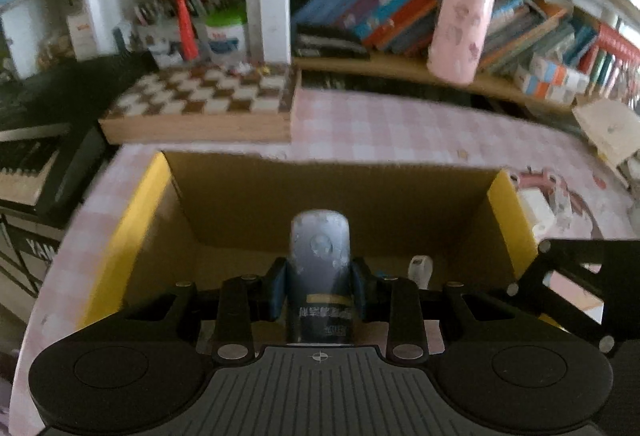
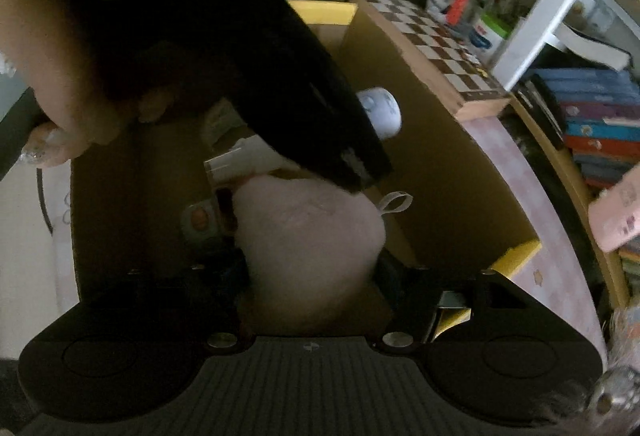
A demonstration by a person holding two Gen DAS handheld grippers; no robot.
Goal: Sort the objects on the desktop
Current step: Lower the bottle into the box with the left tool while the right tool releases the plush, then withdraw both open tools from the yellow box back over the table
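Between the blue pads of my left gripper (image 1: 320, 288) stands a grey-blue bottle (image 1: 320, 260) with a patterned round cap, gripped by its sides. It hangs over an open cardboard box (image 1: 280, 188) with yellow flaps. In the right wrist view a hand (image 2: 52, 76) holds that left gripper's black body (image 2: 240, 56) across the box, and the bottle's cap (image 2: 380, 112) shows beyond it. My right gripper (image 2: 310, 264) is low in the box (image 2: 420, 140), and a pale pink soft pouch (image 2: 308, 228) with a white loop fills the gap between its fingers.
The box bottom holds a white tube (image 2: 236, 160) and a small grey-green item (image 2: 198, 220). A chessboard (image 1: 208, 92) lies behind the box on the pink checked cloth (image 1: 400, 128). Books (image 1: 380, 4) and a pink cup (image 1: 460, 32) fill the shelf, with a piano keyboard (image 1: 24, 160) at left.
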